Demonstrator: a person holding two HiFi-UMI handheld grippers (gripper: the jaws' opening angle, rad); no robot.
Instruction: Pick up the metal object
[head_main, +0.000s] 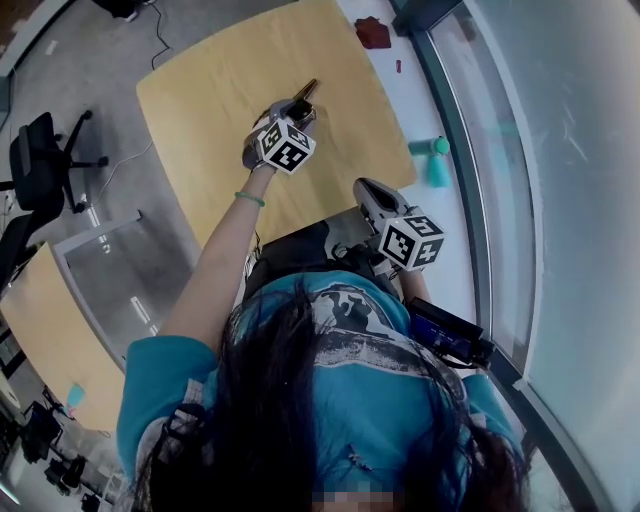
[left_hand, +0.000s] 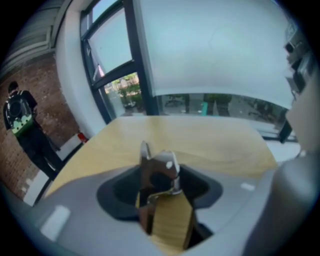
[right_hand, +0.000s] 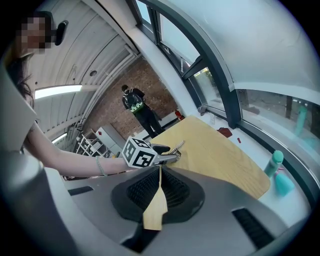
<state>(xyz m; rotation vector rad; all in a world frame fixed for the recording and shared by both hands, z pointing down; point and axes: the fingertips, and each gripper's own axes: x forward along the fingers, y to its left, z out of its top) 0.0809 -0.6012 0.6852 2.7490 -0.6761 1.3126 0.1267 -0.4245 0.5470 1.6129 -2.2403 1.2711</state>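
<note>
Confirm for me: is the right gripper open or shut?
Shut. The right gripper has its jaws together at the tips, with nothing between them.

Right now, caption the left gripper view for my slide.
Metal object sits between the left gripper's parted jaws over a wooden table, windows beyond.

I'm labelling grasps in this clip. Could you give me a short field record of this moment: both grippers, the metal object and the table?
left gripper: reached out over the table, jaws apart
metal object: shiny, between the left jaws, pads not pressing on it
object resting on the table: cannot tell
right gripper: held back near the person's body, jaws together, nothing in them
table: light wood top
</note>
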